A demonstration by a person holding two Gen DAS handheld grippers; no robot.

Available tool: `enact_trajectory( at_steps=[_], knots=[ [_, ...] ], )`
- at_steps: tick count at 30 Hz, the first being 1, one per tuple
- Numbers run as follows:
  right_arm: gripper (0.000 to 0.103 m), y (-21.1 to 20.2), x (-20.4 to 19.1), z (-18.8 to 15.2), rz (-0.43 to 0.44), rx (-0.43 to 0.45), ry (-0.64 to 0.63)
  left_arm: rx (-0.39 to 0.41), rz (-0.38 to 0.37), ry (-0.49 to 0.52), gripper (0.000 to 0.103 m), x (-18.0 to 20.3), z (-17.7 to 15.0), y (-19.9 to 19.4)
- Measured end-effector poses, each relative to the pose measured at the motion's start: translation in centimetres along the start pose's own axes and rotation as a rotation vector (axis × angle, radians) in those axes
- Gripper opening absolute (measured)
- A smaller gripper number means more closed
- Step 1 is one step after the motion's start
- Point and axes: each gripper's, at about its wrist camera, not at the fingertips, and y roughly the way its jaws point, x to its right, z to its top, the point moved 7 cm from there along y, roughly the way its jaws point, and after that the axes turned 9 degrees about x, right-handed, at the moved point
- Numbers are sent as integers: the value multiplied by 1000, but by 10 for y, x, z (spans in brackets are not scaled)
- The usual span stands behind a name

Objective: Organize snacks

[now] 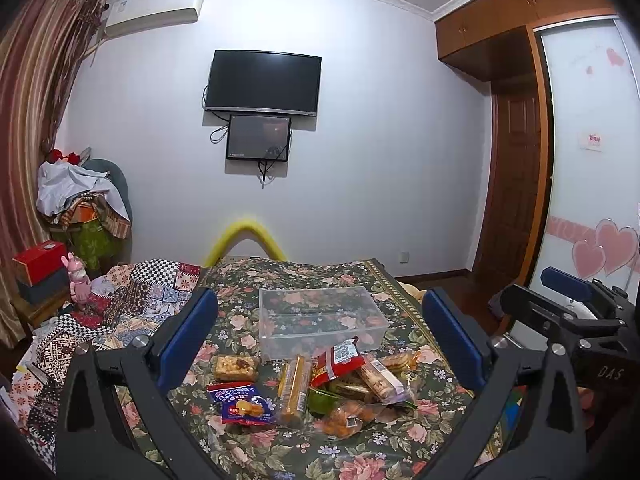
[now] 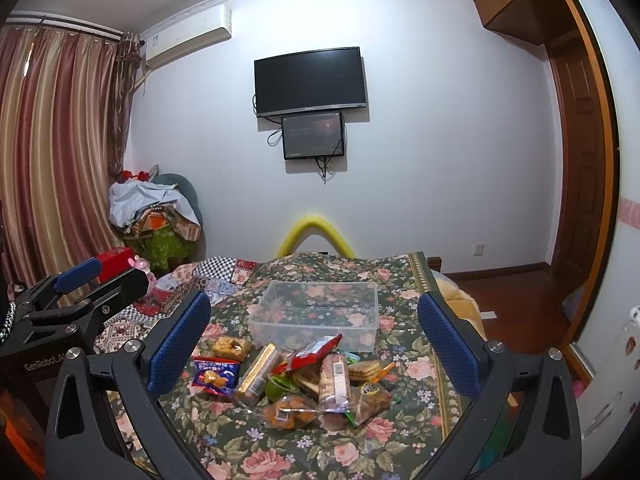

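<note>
Hovering w/ both grippers wide open, nothing held: left gripper (image 1: 320,344), right gripper (image 2: 316,344). Snack pile (image 1: 320,384) on floral bedspread (image 1: 280,452), just in front of empty clear bin (image 1: 322,320)

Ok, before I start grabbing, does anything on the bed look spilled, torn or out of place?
Nothing spilled or torn. The snack packets lie in a loose overlapping heap on the floral bedspread, all outside the clear plastic bin, which sits upright and empty behind them.

Home bedroom: floral bedspread (image 1: 280,452), wall television (image 1: 263,82), striped curtains (image 2: 56,152), wooden wardrobe (image 1: 516,20).
</note>
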Motion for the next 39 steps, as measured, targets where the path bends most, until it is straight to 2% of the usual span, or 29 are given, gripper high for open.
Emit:
enact_trajectory(
  at_steps=[39],
  knots=[
    [103,1,1,-2,-11,4,-4,5,-5,0,103,4,0,1]
  ],
)
